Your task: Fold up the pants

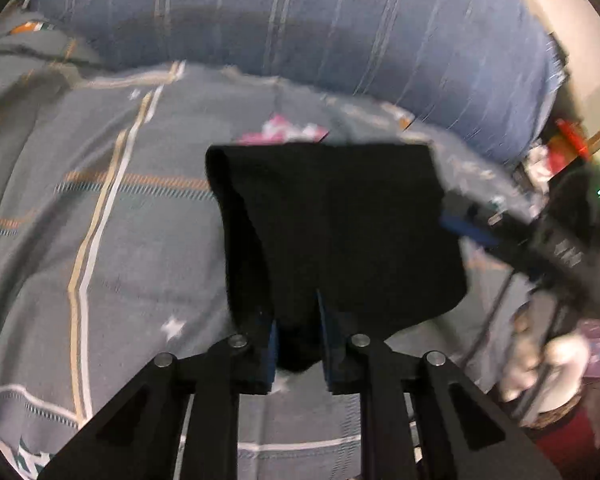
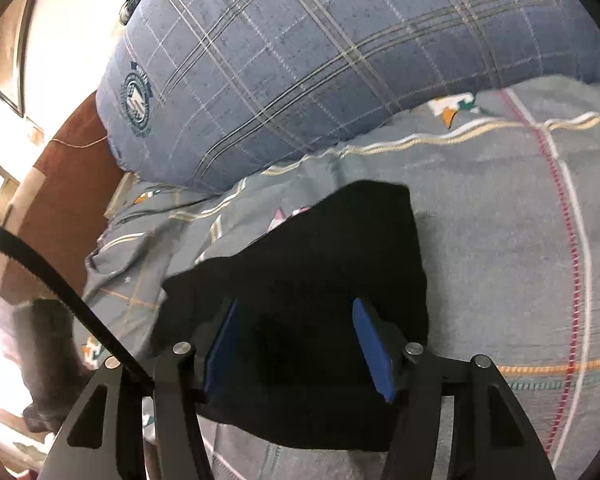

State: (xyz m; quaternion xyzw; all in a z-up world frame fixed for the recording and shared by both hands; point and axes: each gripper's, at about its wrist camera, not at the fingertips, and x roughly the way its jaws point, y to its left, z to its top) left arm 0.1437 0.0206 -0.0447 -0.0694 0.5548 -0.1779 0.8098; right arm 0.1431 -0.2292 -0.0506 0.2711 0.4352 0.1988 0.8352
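Observation:
The black pants (image 1: 340, 224) lie folded into a compact dark bundle on the grey patterned bed sheet (image 1: 100, 200). My left gripper (image 1: 298, 312) is shut on the near edge of the pants, with a fold of cloth pinched between its blue pads. In the right wrist view the pants (image 2: 312, 248) lie under and between the fingers of my right gripper (image 2: 296, 312), whose jaws stand wide apart over the cloth. The right gripper also shows in the left wrist view (image 1: 472, 232) at the pants' right edge.
A large blue checked pillow (image 1: 300, 20) lies along the far side of the bed and also shows in the right wrist view (image 2: 300, 60). A pink and white cloth (image 1: 284, 132) peeks out behind the pants. Clutter and red objects (image 1: 564, 140) sit off the bed's right side.

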